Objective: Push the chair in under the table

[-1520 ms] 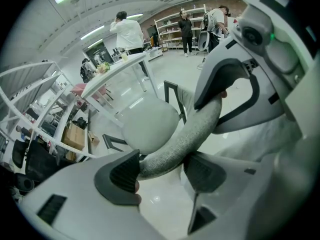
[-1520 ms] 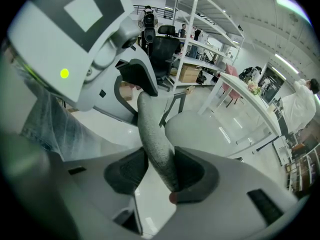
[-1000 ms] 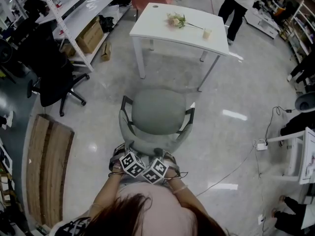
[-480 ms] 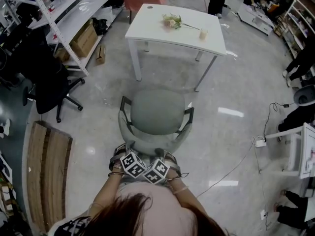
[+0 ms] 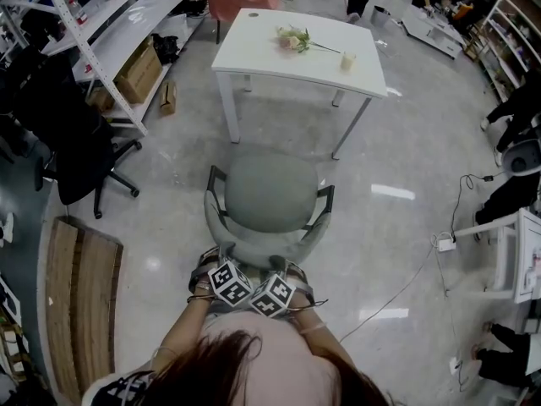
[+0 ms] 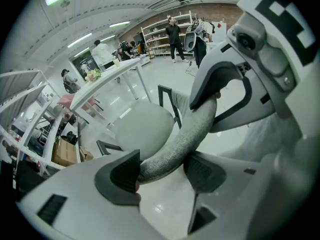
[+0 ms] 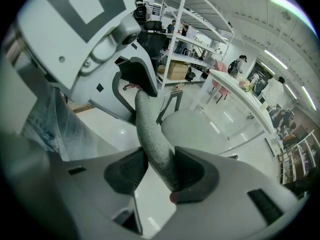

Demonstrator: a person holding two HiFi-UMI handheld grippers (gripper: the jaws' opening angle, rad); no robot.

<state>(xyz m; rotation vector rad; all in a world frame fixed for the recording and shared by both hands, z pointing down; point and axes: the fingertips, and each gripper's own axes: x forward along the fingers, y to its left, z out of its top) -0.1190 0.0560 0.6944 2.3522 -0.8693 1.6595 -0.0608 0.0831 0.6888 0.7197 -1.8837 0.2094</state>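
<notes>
My left tool is clenched on the top rim of the backrest of the grey chair. My right tool grips that same rim just beside it. The chair stands in front of the white table, seat facing it, its front edge near the table's legs and not yet under the top.
</notes>
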